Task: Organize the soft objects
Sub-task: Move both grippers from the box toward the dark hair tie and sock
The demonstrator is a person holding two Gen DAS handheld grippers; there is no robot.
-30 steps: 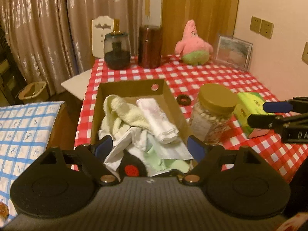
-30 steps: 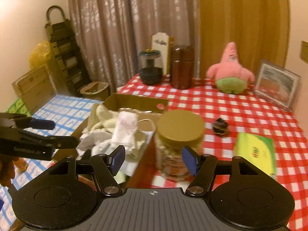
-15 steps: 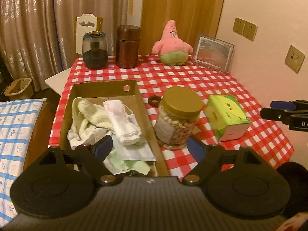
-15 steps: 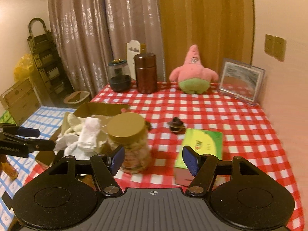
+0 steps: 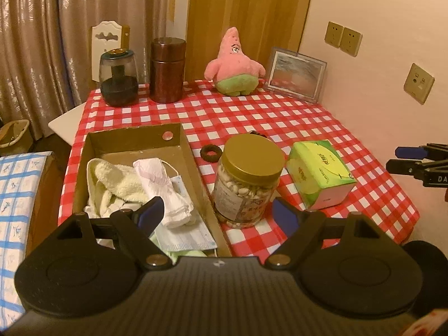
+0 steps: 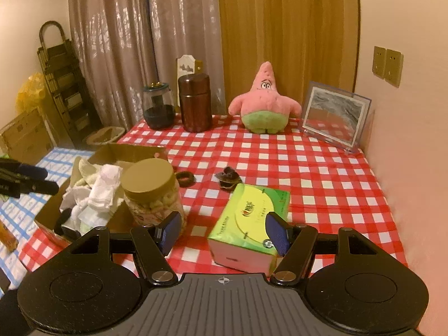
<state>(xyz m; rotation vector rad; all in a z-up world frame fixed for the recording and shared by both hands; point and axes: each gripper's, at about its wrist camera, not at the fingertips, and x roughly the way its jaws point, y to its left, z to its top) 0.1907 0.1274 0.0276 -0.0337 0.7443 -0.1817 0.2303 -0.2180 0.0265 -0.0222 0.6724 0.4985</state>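
both grippers have swung right from the brown cardboard box of cloths, the right gripper now framing the green tissue pack, likely next, jaws of both the left gripper and the right parted and empty.

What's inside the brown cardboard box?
The cardboard box holds a fluffy cream towel, a rolled white cloth and a face mask. More pale cloths lie underneath, mostly covered, and the box's near end is hidden.
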